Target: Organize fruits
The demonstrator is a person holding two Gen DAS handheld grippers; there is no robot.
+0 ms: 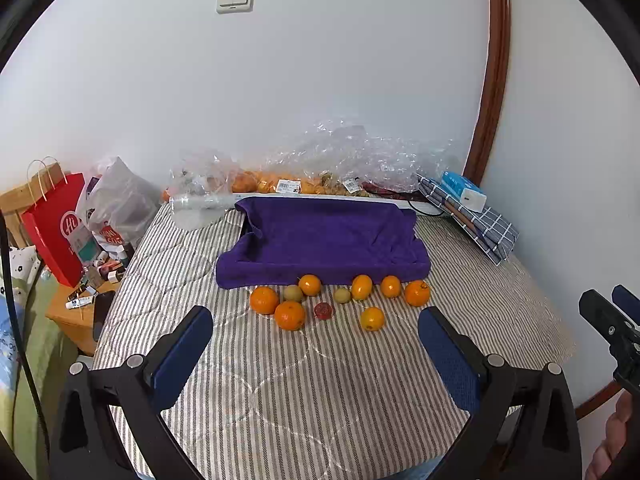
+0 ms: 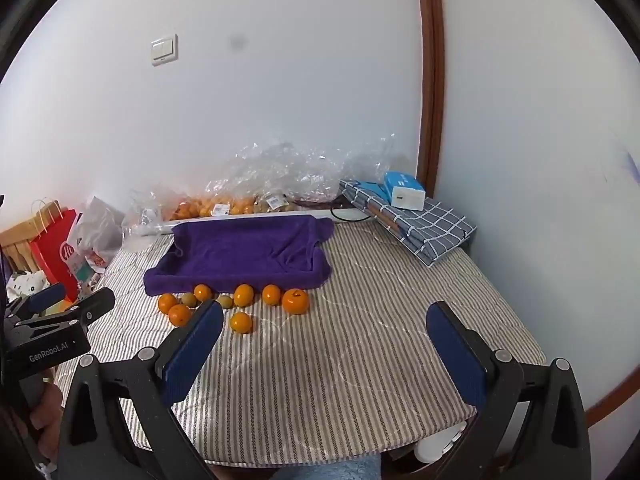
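Observation:
Several oranges lie on the striped quilt, just in front of a tray draped in purple towel. Among them are two small greenish fruits and one dark red fruit. My left gripper hovers open over the quilt, short of the fruits, with nothing between its fingers. My right gripper is open too and empty, to the right of the oranges. Its left finger hides the red fruit. Each gripper shows at the edge of the other's view.
Clear plastic bags with more fruit lie along the back wall. A folded checked cloth with a blue-white box sits back right. A red paper bag and small clutter stand on a wooden nightstand to the left.

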